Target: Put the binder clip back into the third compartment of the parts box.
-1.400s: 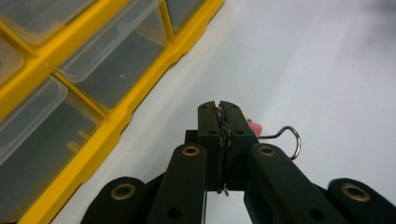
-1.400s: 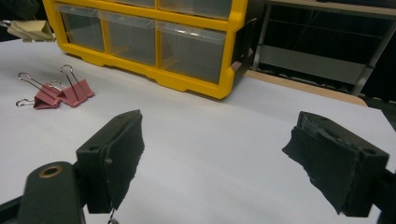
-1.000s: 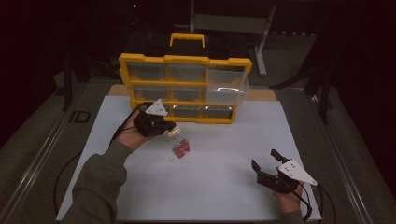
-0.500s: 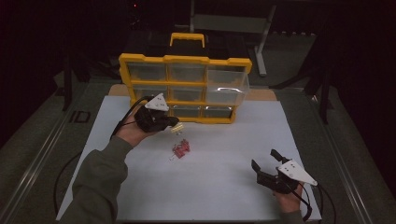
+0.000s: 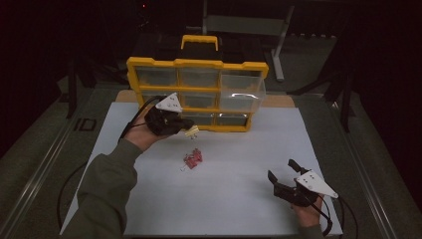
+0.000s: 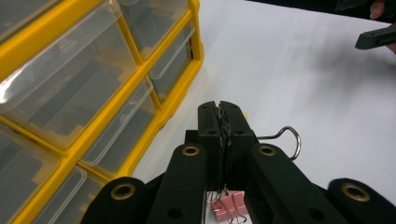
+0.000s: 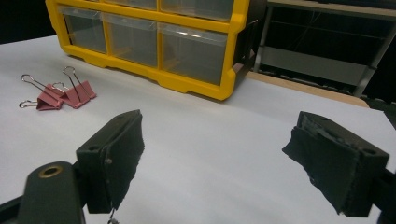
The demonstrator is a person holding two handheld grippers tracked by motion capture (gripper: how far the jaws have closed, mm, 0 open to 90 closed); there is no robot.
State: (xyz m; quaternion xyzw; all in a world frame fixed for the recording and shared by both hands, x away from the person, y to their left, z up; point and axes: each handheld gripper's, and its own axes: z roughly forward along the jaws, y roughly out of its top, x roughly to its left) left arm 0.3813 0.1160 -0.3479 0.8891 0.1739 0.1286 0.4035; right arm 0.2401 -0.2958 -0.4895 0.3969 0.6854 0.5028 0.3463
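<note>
A: What is held on the left?

B: A small pale binder clip [image 5: 192,131] is pinched by the left gripper [image 5: 186,124], whose jaws are pressed almost together. The clip is carried above the white mat [image 5: 239,199], just in front of the yellow drawer cabinet [image 5: 196,63]. In the left gripper view, one wire handle is seen jutting out to the side of the jaws.

A: How is such a clip expected to handle?

B: It is judged to be light and stiff, with smooth sprung steel that can slip or twist. A hold across the flat body is likely to be steadier than one on the thin wire loops, which can swing.

A: And what is held in the cabinet?

B: Three rows of clear drawers are set in the yellow frame. One drawer [image 5: 242,97] at the right of the middle row is pulled out. No contents can be made out in it or in the others, though the plastic is dim and glare is thrown across it.

A: What lies further right?

B: Two or three pink binder clips [image 5: 193,158] are left in a small heap on the mat below the raised clip. Well apart, at the near right corner, the right gripper [image 5: 281,169] is held low with its jaws spread wide, and nothing is gripped between them.
</note>
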